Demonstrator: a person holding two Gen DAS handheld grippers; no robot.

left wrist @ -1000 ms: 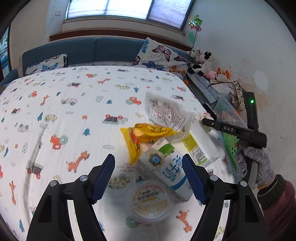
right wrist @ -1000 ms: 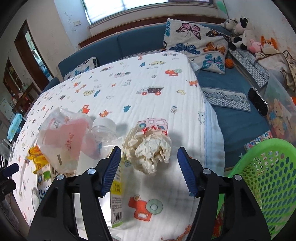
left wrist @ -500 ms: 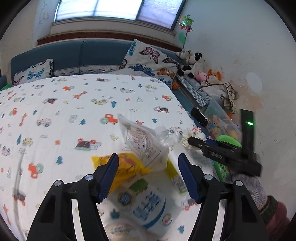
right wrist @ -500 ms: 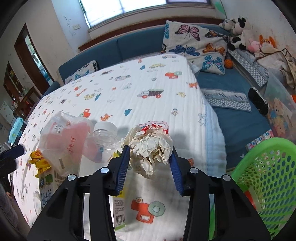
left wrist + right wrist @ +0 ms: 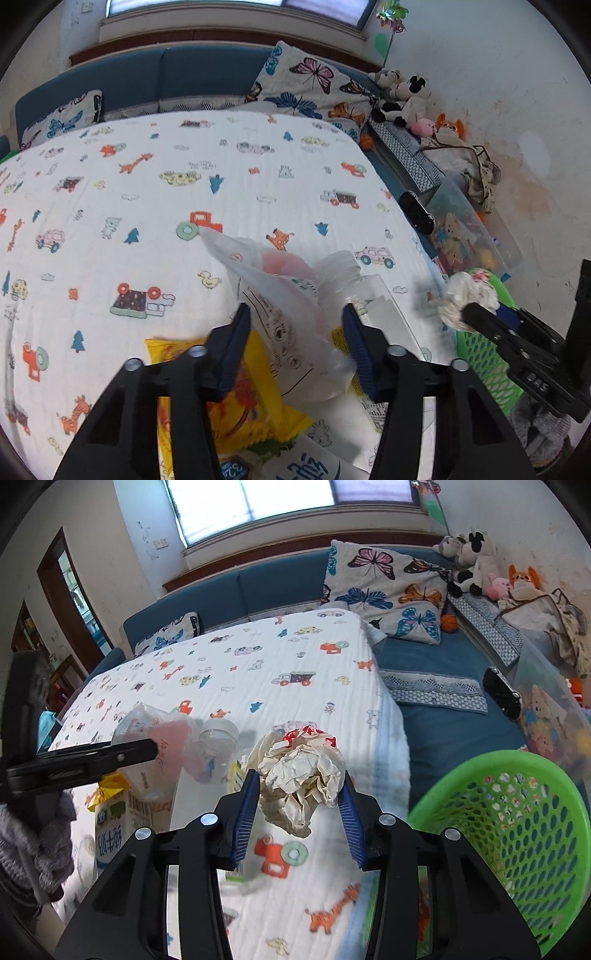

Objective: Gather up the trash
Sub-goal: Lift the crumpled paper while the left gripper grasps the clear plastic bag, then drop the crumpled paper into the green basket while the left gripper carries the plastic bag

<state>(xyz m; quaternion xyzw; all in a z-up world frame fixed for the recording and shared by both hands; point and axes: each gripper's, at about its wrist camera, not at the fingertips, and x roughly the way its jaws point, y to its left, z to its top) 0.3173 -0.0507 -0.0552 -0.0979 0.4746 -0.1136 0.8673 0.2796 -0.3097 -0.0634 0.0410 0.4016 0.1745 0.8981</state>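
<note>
Left wrist view
Left tool (image 5: 295, 345): jaws around the clear plastic bag (image 5: 288, 314); contact cannot be told.
Left to collect: yellow wrapper (image 5: 251, 398), bottle (image 5: 343, 269) and carton on the bed (image 5: 147, 206).

Right wrist view
Right tool (image 5: 299, 806): clamped on the crumpled paper ball (image 5: 301, 775), lifted off the bed.
Paper: cream, tightly wrinkled, red print on top.
Green basket (image 5: 517, 823): just right of it; contents unclear, so drop not yet made.

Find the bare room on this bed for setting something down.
The bedspread is free from the blue headboard and butterfly pillow down to the clear bag. It is crowded near the tools: bag, bottle, yellow wrapper and carton overlap.
</note>
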